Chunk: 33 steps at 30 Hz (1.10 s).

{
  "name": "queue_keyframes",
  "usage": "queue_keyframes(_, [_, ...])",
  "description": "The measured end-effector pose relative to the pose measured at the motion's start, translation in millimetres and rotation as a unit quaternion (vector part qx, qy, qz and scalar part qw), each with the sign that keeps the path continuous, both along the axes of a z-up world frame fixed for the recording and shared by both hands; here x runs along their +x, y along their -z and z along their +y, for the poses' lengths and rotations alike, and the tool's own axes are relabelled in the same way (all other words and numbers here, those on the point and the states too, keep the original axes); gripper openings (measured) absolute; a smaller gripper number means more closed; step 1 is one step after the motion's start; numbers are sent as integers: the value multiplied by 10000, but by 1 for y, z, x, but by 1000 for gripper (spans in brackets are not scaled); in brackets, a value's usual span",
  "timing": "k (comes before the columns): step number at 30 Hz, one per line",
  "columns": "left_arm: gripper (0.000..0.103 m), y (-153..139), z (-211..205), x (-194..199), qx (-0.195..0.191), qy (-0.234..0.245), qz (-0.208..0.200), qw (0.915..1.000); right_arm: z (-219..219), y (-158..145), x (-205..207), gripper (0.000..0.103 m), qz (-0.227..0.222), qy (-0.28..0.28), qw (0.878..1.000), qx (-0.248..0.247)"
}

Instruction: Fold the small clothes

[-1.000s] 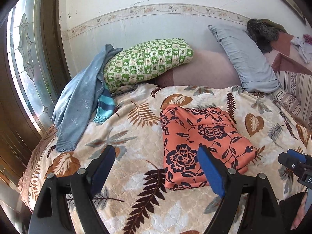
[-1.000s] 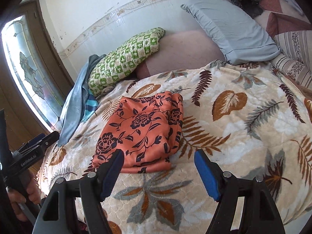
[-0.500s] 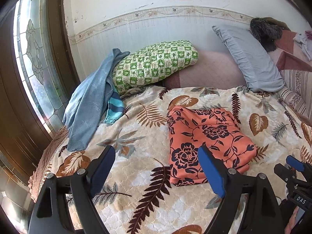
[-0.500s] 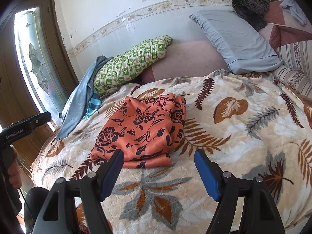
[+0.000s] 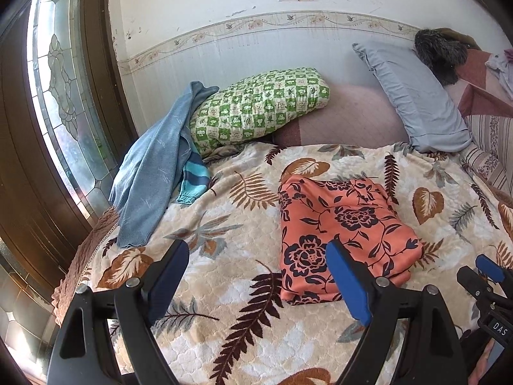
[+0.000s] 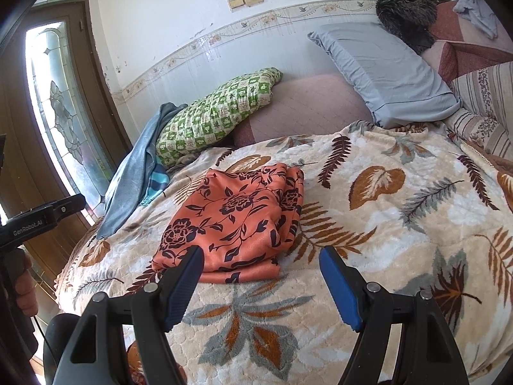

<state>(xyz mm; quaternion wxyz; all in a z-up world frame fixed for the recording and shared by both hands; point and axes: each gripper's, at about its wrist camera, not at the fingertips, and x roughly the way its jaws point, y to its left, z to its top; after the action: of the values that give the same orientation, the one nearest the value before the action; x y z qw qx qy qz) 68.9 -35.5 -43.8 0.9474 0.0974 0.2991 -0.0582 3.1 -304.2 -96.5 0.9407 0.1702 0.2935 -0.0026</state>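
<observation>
Orange floral garment [image 5: 340, 234]: laid folded mid-bed, judged finished; left gripper [image 5: 256, 276] and right gripper [image 6: 261, 284] held spread, empty, clear of it.

"GenRobot.AI" on left gripper [image 6: 41, 221], "DAS" on right gripper [image 5: 490, 301]

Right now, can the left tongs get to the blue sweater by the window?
Probably yes. The left tongs are open and hold nothing, and only bare leaf blanket lies between them and the blue sweater. They would have to move forward and to the left.
</observation>
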Motion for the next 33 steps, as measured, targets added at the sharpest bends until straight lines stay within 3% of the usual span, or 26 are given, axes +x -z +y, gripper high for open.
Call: queue_keyframes(33, [88, 7, 2, 6, 74, -5, 97, 9999, 4, 12, 8, 78, 234, -61, 9997, -33])
